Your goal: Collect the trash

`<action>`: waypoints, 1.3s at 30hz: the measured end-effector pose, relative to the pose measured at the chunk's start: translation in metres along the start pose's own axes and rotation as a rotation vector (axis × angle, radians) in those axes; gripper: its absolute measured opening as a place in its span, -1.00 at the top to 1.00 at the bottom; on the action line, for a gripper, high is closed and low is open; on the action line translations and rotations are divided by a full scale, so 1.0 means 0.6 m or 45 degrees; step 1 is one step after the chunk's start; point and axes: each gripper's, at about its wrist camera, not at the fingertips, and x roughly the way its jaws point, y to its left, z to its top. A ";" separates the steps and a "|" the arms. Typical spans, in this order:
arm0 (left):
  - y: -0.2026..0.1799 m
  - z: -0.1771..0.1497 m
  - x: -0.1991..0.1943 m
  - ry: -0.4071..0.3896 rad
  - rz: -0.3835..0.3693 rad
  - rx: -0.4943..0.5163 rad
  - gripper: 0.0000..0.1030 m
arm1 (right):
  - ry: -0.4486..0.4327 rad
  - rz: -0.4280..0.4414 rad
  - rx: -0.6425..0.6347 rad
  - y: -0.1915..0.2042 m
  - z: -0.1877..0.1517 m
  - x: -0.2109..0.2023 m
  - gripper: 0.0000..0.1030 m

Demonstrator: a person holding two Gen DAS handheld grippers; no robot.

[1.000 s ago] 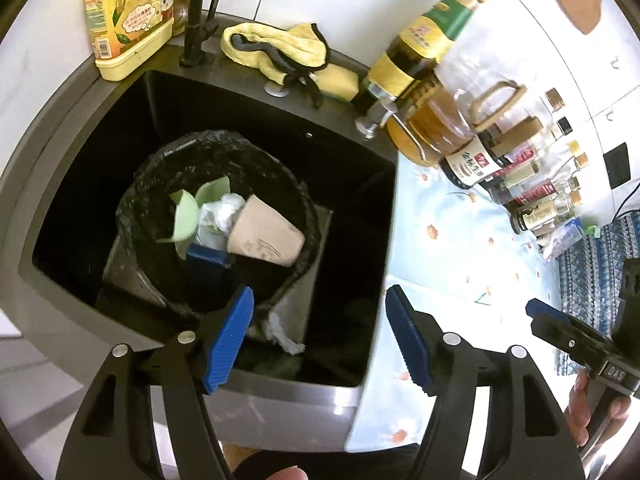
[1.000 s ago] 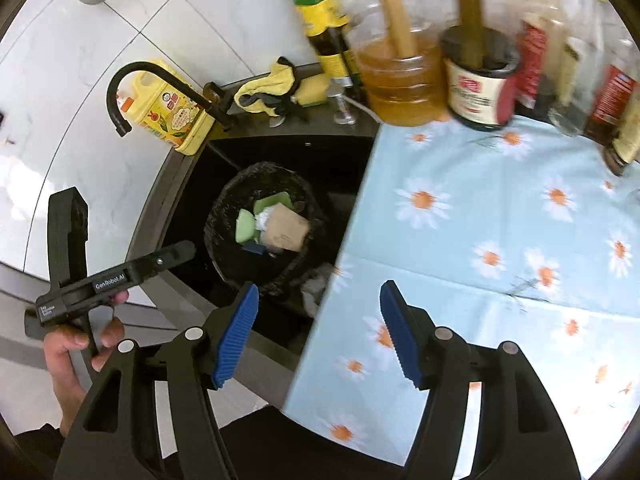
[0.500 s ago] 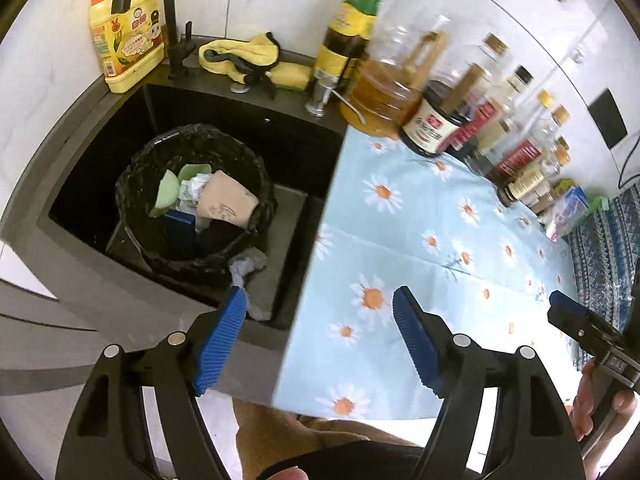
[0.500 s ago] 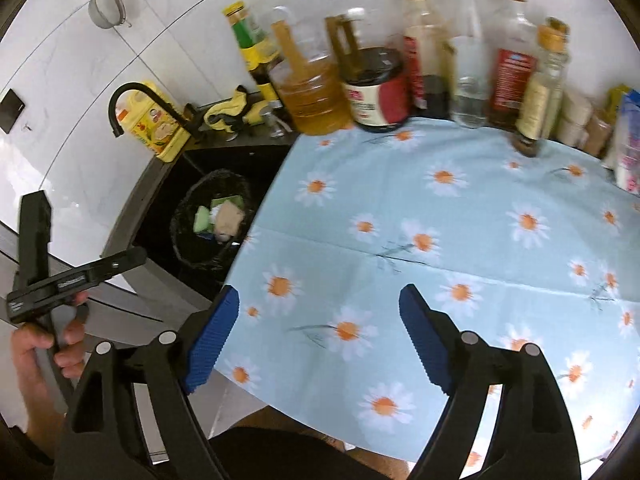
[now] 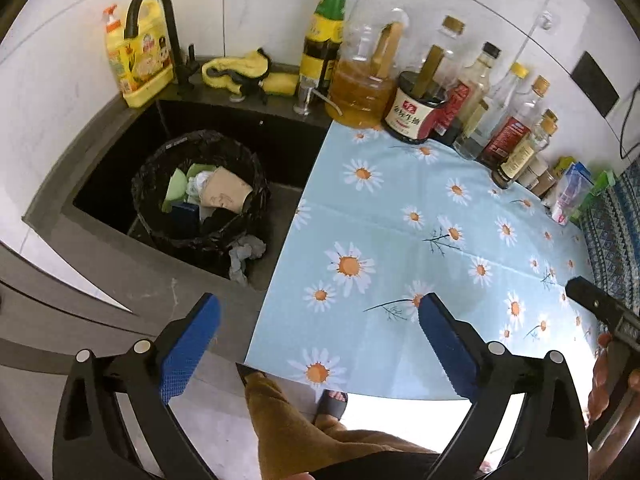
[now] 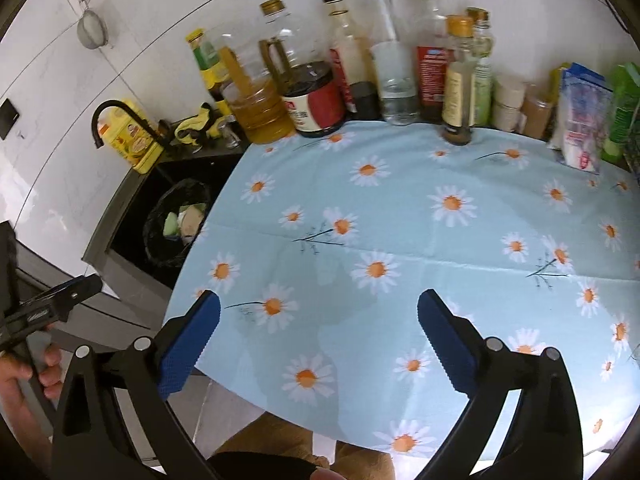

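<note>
A black-bagged trash bin [image 5: 152,184] stands in the dark sink [image 5: 100,184]. It holds a brown paper cup [image 5: 226,194], green scraps and crumpled paper. The bin also shows in the right wrist view [image 6: 160,232]. A grey crumpled wad [image 5: 244,254] lies in the sink beside the bin. My left gripper [image 5: 318,344] is open and empty, held above the front edge of the counter. My right gripper [image 6: 318,340] is open and empty above the daisy tablecloth [image 6: 400,220].
A row of oil and sauce bottles [image 6: 360,80] lines the back wall. A yellow detergent bottle [image 5: 136,60], black faucet [image 5: 160,12] and yellow cloth [image 5: 240,72] sit behind the sink. Packets [image 6: 584,120] stand at the right.
Both grippers have drawn back and up from the sink, away from the bin. The views now take in the whole tablecloth. Both stayed open and empty.
</note>
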 end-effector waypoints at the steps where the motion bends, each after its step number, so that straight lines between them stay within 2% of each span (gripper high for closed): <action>1: -0.006 -0.004 -0.005 -0.010 0.015 0.009 -0.87 | -0.004 0.002 0.001 -0.002 0.001 -0.001 -0.90; 15: -0.027 -0.034 -0.029 -0.007 0.029 0.032 -0.87 | -0.032 0.001 -0.084 0.003 -0.014 -0.021 -0.90; 22: -0.018 -0.041 -0.034 -0.017 0.027 0.013 -0.87 | -0.054 0.015 -0.126 0.016 -0.019 -0.027 -0.90; 26: -0.017 -0.039 -0.041 -0.033 0.049 0.044 -0.87 | -0.041 0.019 -0.125 0.021 -0.021 -0.026 -0.90; 39: 0.003 -0.045 -0.046 -0.036 0.057 0.015 -0.87 | -0.019 0.031 -0.154 0.045 -0.021 -0.021 -0.90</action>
